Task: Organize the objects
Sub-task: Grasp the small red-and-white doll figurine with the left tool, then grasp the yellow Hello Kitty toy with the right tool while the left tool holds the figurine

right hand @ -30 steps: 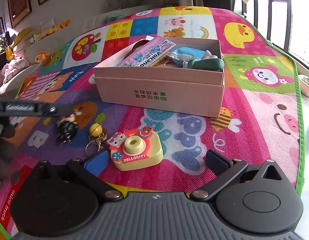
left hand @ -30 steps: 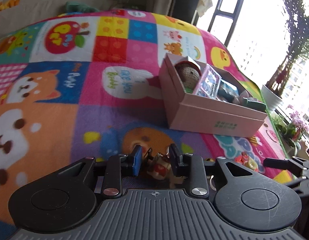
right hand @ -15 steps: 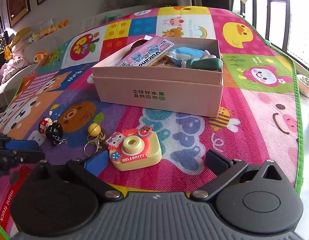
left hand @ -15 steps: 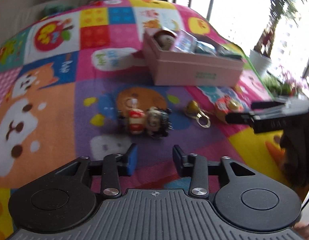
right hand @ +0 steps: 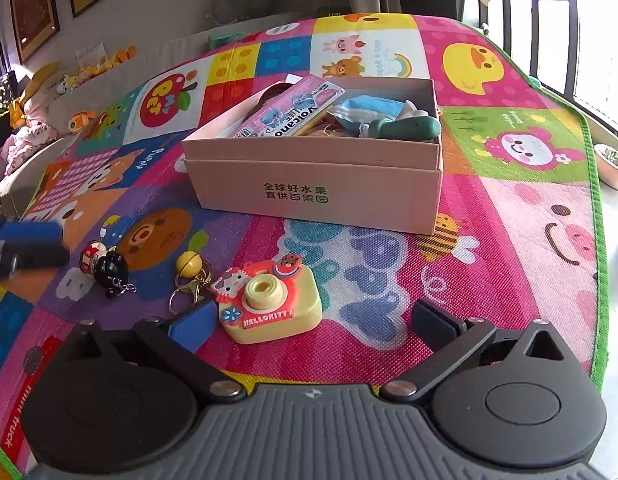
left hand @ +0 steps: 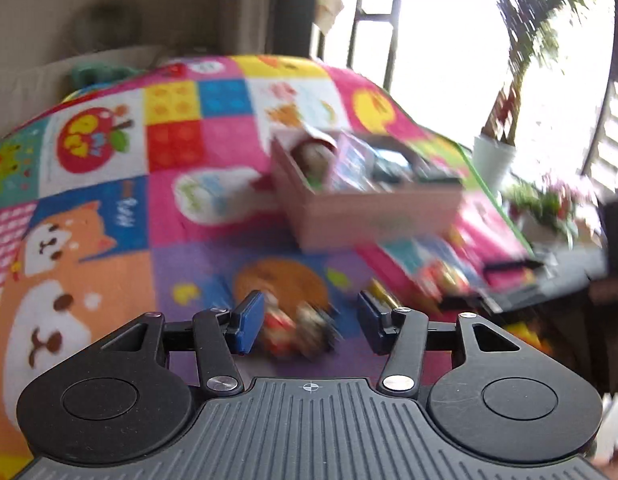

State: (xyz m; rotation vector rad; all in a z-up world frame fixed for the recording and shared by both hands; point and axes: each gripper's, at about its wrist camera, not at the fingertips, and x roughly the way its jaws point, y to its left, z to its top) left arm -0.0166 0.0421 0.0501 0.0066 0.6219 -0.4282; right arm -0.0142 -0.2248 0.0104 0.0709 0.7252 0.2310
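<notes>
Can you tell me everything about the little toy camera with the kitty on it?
The small yellow and red plastic toy camera lies on the colourful play mat, in front of the pink cardboard box and apart from it. It has a round pale-yellow lens in the middle, a white kitty face at its upper left corner, a tiny bear on top, a blue flower, and the words HELLOKITTY along its red front. It rests upright, turned slightly sideways. No gripper touches it; the gold bell keyring lies close beside it.
</notes>
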